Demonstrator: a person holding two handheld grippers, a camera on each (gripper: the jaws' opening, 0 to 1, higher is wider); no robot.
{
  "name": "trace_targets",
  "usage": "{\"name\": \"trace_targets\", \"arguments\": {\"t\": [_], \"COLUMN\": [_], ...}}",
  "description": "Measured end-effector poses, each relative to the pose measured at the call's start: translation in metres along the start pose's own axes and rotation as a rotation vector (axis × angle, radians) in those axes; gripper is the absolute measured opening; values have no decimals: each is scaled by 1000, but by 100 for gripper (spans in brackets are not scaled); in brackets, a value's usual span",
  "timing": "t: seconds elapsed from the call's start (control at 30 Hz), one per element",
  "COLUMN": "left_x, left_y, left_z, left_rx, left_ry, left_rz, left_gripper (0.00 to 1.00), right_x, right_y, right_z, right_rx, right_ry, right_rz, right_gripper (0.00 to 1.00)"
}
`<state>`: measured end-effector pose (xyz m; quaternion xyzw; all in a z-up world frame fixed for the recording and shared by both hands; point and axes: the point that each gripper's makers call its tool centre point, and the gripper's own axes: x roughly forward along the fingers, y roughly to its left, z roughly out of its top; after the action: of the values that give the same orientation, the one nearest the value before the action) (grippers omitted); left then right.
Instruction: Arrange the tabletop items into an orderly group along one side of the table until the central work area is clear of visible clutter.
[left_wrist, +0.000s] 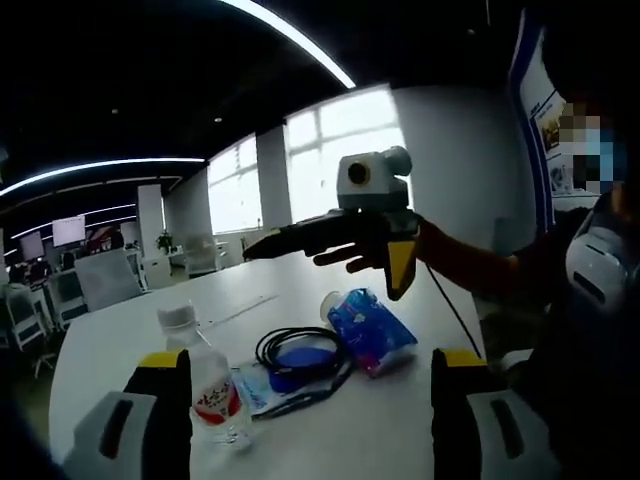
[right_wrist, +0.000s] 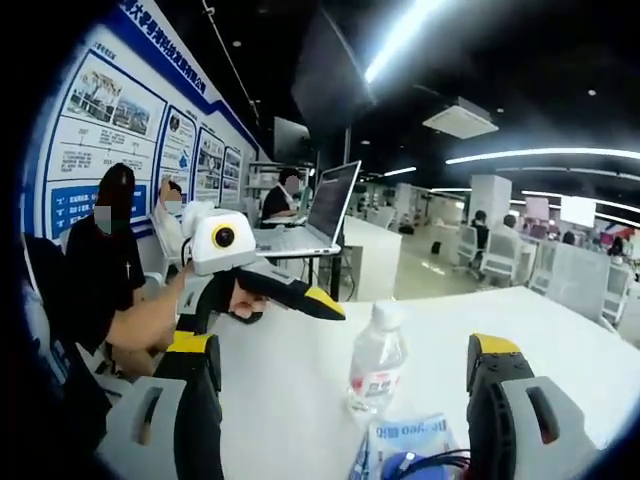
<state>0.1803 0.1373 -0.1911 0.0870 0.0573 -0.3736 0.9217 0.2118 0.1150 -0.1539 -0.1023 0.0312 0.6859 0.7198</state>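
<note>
A clear water bottle (left_wrist: 205, 385) with a white cap and red label stands on the white table (left_wrist: 130, 330), close by the left jaw of my left gripper (left_wrist: 310, 405), which is open with nothing gripped. Beyond lie a black cable coil (left_wrist: 300, 350) over a flat packet (left_wrist: 258, 388), and a blue wipes packet (left_wrist: 370, 330). My right gripper (left_wrist: 335, 238) hovers above the table behind them, held by a hand. In the right gripper view, my right gripper (right_wrist: 345, 405) is open, with the bottle (right_wrist: 377, 365), blue packet (right_wrist: 410, 440) and cable (right_wrist: 435, 465) between its jaws' lines; the left gripper (right_wrist: 290, 290) floats at left.
The table (right_wrist: 570, 330) stretches bare to the far side. A person sits at the table's edge by the blue poster wall (right_wrist: 110, 110). A laptop (right_wrist: 325, 210) stands on a neighbouring desk. Office chairs (left_wrist: 105, 275) and desks fill the room behind.
</note>
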Motion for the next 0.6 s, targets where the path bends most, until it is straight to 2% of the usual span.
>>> {"name": "trace_targets", "arguments": {"t": [0.17,0.3,0.6], "left_x": [5,10,19], "left_y": [-11,-24,-45], "left_z": [1,3,6], "left_rx": [4,-7,-17], "left_ry": [2,-8,-12], "left_rz": [4,31,37], "left_gripper": [100,100,100], "right_x": [-16,-29,-44], "right_y": [1,2,-2], "right_z": [0,-1,-10], "right_rx": [-8,-15,-15], "right_ry": [-9,-20,-6], "right_rz": [-17,-34,-37], "right_gripper": [100,100,100]}}
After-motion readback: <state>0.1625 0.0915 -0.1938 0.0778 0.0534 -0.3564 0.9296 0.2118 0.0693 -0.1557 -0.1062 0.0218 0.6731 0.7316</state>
